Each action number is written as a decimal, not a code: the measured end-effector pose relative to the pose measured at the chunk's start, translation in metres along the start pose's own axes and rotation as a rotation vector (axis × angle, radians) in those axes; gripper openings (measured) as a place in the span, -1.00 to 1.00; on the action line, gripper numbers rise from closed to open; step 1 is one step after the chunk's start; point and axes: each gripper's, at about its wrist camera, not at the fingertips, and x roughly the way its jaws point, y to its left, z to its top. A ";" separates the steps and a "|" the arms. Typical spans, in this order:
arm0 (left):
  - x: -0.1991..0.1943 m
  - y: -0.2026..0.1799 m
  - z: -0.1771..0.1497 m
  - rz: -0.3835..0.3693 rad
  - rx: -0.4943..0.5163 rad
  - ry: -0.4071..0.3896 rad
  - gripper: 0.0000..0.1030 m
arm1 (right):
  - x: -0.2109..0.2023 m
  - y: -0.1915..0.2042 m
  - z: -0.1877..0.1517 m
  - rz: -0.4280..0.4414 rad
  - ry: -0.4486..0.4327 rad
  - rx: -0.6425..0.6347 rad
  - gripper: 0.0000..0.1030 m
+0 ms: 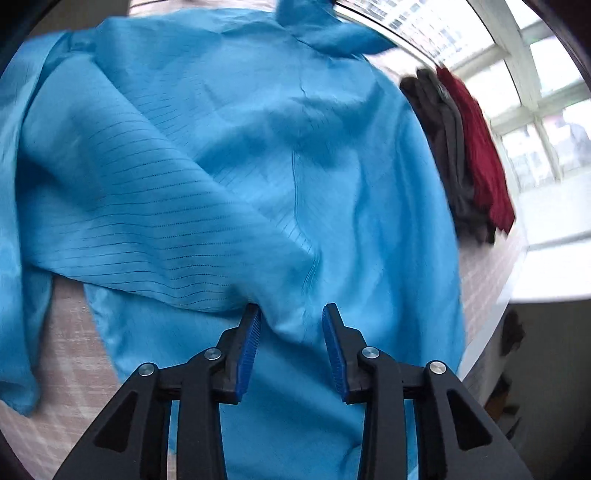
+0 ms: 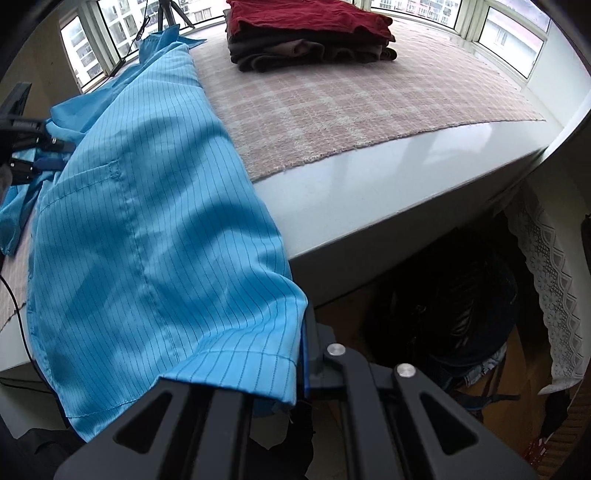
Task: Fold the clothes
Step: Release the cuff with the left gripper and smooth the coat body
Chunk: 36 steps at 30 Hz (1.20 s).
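The bright blue pinstriped work shirt (image 2: 147, 206) lies spread over the pale checked woven mat (image 2: 332, 99) on the white counter (image 2: 369, 195), its hem corner drawn out past the counter's front edge. The right gripper (image 2: 301, 354) has its jaws closed on that hemmed corner, probably to keep the side taut for a fold. The left gripper (image 1: 291, 343) hovers low over the rumpled middle of the shirt, jaws parted with cloth bulging between them, nothing clamped; it looks poised to pinch a second hold. At the mat's far end sits a stack of folded dark red and brown-grey clothes (image 2: 310, 33), likely the place for finished items.
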 end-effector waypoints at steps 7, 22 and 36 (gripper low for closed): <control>-0.022 -0.003 0.000 -0.013 0.054 -0.081 -0.96 | 0.000 -0.004 0.003 0.026 0.004 -0.004 -0.92; -0.078 0.072 0.060 0.243 0.149 -0.164 -0.73 | -0.001 0.018 0.006 0.024 0.004 -0.137 -0.92; -0.080 0.031 -0.158 0.075 0.158 -0.088 -0.70 | -0.012 0.015 -0.005 0.100 -0.036 -0.279 -0.92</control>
